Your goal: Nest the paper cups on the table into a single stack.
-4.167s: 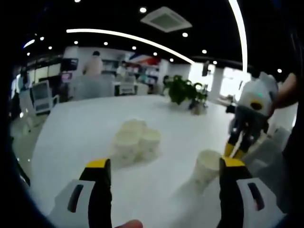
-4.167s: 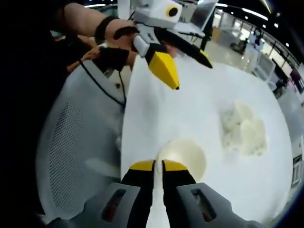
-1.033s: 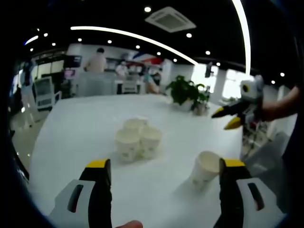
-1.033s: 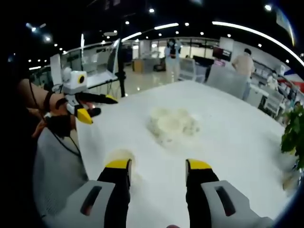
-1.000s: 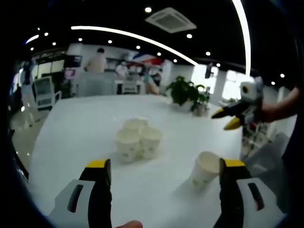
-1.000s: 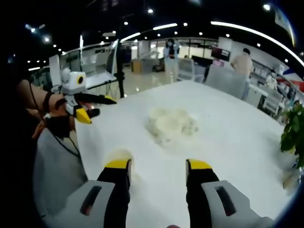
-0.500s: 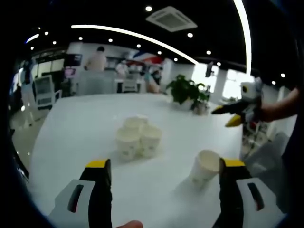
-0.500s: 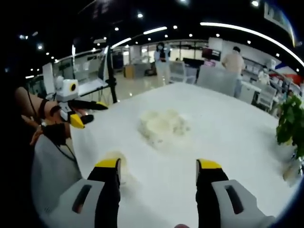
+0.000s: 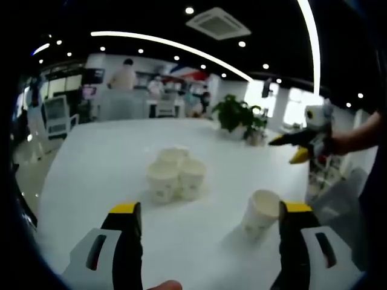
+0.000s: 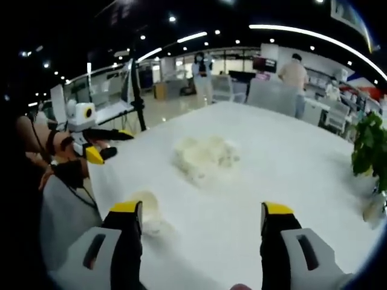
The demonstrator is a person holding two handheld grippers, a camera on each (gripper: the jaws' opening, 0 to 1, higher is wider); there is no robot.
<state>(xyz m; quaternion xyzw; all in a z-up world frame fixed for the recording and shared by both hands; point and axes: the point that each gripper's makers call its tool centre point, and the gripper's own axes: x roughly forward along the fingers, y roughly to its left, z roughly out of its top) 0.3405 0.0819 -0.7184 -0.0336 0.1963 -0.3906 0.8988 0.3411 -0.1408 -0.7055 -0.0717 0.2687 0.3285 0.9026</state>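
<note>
Three white paper cups [image 9: 174, 178] stand huddled together in the middle of the white table [image 9: 97, 163]. A single paper cup [image 9: 261, 212] stands apart, near the table's edge, just inside my left gripper's right jaw. My left gripper [image 9: 210, 208] is open, nothing between its jaws. The right gripper [image 9: 291, 147] hovers above the table's far right, held by a hand. In the right gripper view, the cup cluster [image 10: 205, 156] is blurred, the single cup [image 10: 145, 212] sits by the left jaw, and my right gripper [image 10: 201, 208] is wide open and empty. The left gripper [image 10: 97, 145] shows at left.
A potted plant [image 9: 239, 115] stands at the table's far side, also the plant [image 10: 369, 151] at right. A grey mesh chair [image 10: 60, 217] sits against the table's edge near the single cup. Desks, chairs and people are in the background.
My right gripper's jaws have spread wider over the last second; 4.2 s ago they were shut, low over the single cup. The left gripper view is almost unchanged.
</note>
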